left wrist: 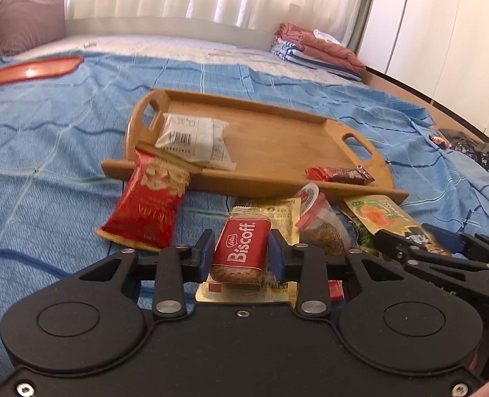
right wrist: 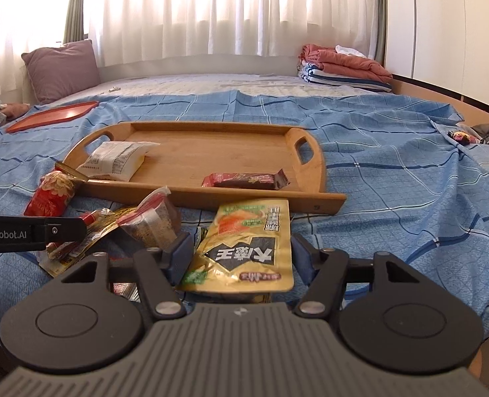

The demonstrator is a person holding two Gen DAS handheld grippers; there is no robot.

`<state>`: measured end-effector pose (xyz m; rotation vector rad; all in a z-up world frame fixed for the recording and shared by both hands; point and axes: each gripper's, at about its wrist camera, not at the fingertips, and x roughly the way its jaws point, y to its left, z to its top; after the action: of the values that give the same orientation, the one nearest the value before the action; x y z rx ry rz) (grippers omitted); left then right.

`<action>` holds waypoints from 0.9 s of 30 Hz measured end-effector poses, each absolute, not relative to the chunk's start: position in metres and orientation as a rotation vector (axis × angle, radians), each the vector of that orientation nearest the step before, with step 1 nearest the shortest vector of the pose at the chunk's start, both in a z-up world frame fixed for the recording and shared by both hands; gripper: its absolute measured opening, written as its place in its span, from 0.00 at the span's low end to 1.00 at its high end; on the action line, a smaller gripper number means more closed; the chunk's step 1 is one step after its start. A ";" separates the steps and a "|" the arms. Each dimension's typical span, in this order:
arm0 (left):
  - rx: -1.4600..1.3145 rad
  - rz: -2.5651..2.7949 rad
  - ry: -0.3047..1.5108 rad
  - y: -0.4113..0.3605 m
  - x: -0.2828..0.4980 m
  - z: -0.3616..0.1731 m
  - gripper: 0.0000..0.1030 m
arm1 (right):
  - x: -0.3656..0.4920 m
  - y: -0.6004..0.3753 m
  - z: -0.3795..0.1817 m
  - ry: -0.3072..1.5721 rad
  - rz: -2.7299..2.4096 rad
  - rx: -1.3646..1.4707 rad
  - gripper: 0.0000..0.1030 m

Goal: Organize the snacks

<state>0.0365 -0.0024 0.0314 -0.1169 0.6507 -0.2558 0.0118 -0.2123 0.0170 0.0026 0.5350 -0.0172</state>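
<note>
The left gripper (left wrist: 241, 253) is clamped on a red Biscoff biscuit pack (left wrist: 241, 248). The right gripper (right wrist: 242, 254), just to its right, has its jaws spread around a yellow snack pouch (right wrist: 247, 248), pads apart from it. Beyond both, on the bed, a wooden tray (right wrist: 244, 198) holds a white packet (right wrist: 115, 162) and a chocolate bar (right wrist: 244, 180).

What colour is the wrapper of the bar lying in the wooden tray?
Red at one end, dark brown at the other; the bar shows best in the right wrist view.

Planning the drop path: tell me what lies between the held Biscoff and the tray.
In the left wrist view, a gold packet lies between the Biscoff and the tray.
</note>
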 end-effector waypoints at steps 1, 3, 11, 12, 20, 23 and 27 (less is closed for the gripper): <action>-0.112 -0.257 0.645 -0.003 0.036 0.033 0.32 | 0.012 -0.214 0.018 0.534 -0.020 0.007 0.64; -0.110 -0.260 0.644 -0.004 0.037 0.034 0.32 | 0.013 -0.217 0.019 0.542 -0.025 0.014 0.65; -0.109 -0.249 0.658 -0.004 0.039 0.030 0.32 | 0.023 -0.224 0.010 0.571 -0.083 0.011 0.76; -0.109 -0.250 0.659 -0.004 0.039 0.030 0.32 | 0.026 -0.222 0.010 0.574 -0.081 -0.003 0.78; -0.129 -0.240 0.656 -0.002 0.040 0.030 0.32 | 0.029 -0.223 0.010 0.567 -0.070 0.061 0.52; -0.141 -0.234 0.651 0.000 0.040 0.032 0.32 | 0.023 -0.227 0.015 0.536 -0.065 0.098 0.30; -0.148 -0.235 0.637 0.000 0.040 0.037 0.32 | 0.022 -0.232 0.020 0.521 -0.080 0.119 0.55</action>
<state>0.0401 0.0003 0.0366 -0.1483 0.6375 -0.2355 0.0216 -0.2316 0.0199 0.1191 0.5206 -0.0798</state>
